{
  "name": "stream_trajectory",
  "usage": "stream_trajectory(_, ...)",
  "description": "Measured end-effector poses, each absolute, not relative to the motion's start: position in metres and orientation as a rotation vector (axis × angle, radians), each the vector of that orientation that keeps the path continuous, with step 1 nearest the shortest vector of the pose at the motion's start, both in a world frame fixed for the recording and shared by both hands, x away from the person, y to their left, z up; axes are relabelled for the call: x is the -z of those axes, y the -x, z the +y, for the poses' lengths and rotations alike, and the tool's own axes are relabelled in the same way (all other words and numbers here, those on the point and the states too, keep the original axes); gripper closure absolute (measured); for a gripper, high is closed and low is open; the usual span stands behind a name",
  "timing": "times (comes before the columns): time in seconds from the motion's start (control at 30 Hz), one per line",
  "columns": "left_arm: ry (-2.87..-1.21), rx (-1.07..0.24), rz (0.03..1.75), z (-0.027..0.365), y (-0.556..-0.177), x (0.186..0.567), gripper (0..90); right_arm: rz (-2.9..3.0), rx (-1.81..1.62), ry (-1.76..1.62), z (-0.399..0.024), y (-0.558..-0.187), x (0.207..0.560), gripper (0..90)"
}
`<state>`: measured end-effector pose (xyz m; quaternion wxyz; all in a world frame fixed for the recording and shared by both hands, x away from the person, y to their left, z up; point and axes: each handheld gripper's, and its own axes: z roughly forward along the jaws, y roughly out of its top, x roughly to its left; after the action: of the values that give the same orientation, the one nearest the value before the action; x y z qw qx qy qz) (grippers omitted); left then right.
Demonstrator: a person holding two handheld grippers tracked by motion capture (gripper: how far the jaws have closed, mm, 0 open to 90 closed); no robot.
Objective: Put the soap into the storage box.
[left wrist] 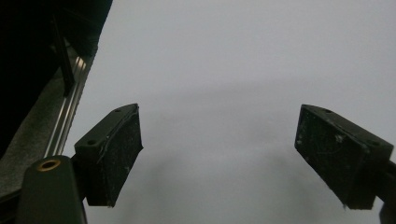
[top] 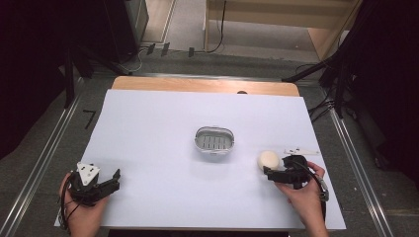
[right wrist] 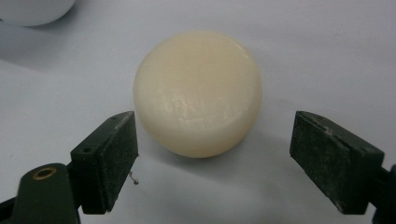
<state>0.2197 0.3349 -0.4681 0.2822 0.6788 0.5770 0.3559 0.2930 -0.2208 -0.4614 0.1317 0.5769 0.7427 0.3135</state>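
Observation:
A round cream soap bar (top: 268,159) lies on the white table sheet (top: 158,143) at the right. In the right gripper view the soap bar (right wrist: 198,91) sits just ahead of the two black jaws, which stand apart and do not touch it. My right gripper (top: 270,173) is held low beside the soap, open. A white oval soap dish (top: 214,140) with a slotted floor stands near the table's middle. My left gripper (top: 116,178) rests at the front left, open, and the left gripper (left wrist: 219,154) has only bare sheet between its jaws.
A small white strip (top: 300,150) lies just right of the soap. The sheet's left edge and a metal rail (left wrist: 70,112) run beside the left gripper. Black stands and cables flank the table on both sides.

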Motion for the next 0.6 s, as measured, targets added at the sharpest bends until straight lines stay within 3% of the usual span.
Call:
stream_trajectory(0.43, -1.818, -0.950, 1.544, 0.335, -0.220, 0.468, 15.8, 2.149, -0.909, -1.684, -0.202, -0.305, 0.464, 16.3)
stream_trajectory(0.6, -1.819, -0.949, 1.543, 0.335, -0.220, 0.468, 15.7, 2.110, -0.885, -1.715, -0.200, -0.309, 0.466, 21.0)
